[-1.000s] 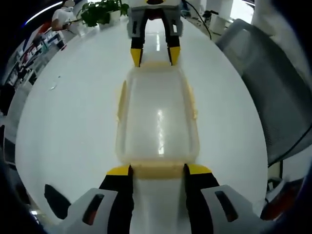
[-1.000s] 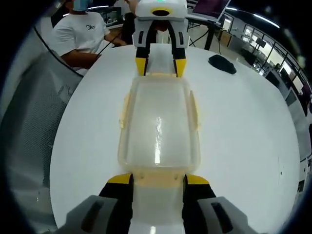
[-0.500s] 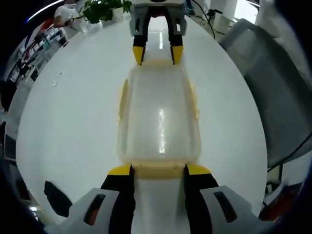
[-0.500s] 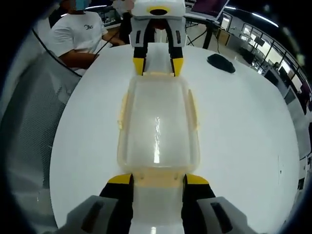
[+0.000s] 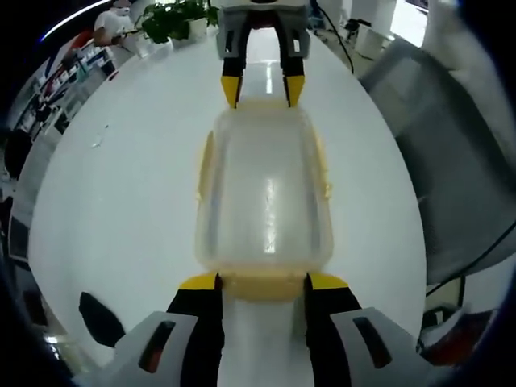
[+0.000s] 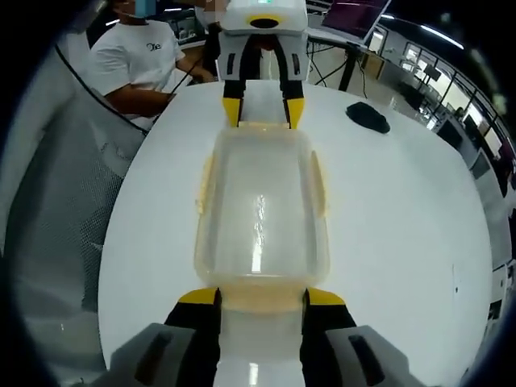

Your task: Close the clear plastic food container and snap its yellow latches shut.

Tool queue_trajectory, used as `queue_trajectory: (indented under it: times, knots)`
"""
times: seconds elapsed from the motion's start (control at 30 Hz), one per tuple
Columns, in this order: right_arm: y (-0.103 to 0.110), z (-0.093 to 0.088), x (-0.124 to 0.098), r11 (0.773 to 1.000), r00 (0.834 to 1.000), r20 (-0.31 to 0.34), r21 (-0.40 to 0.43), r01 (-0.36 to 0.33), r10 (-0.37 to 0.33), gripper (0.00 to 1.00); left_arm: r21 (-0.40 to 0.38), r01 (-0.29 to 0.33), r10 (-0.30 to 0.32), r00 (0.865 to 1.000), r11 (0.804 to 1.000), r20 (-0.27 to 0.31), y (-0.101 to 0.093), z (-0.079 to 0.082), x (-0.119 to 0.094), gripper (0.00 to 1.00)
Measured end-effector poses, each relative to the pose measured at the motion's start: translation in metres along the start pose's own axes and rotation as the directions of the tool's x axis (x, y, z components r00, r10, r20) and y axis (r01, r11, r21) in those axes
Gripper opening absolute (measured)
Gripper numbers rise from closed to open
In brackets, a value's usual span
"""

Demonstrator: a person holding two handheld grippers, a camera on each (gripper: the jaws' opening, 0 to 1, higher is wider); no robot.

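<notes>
white round table [image 5: 105, 201] at frame centre: container [image 5: 264, 201] long axis runs between left gripper [image 5: 262, 282] and right gripper [image 6: 260, 298], each part-open, straddling an end latch.

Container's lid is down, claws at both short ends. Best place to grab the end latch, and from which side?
Judging by its pose, take the yellow end latch across its width, approaching along the container's long axis. It is a flat strip on the short end, and the left claw already straddles it with jaws open. The right claw stands the same way at the opposite latch.
</notes>
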State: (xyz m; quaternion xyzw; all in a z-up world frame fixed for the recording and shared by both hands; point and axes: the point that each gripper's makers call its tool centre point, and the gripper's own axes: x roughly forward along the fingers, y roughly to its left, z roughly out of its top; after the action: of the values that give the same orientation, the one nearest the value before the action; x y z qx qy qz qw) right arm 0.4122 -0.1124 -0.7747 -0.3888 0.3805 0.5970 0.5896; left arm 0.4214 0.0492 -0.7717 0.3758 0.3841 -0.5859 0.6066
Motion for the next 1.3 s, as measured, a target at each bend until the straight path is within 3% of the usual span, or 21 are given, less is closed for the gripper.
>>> queue_trajectory:
  times: [0.23, 0.73, 1.3]
  knots:
    - [0.007, 0.012, -0.019, 1.000, 0.999, 0.034, -0.008, 0.010, -0.009, 0.37, -0.001, -0.009, 0.009, 1.000, 1.000, -0.015, -0.009, 0.003, -0.018, 0.38]
    - [0.012, 0.003, -0.064, 0.999, 0.998, 0.044, -0.016, 0.049, -0.048, 0.37, 0.021, -0.047, 0.048, 0.999, 0.999, -0.014, -0.013, 0.046, -0.044, 0.38]
    - [0.020, -0.036, -0.112, 0.997, 0.997, 0.039, -0.025, 0.072, -0.071, 0.37, 0.039, -0.055, 0.056, 0.998, 0.998, -0.028, -0.022, 0.108, -0.044, 0.38]
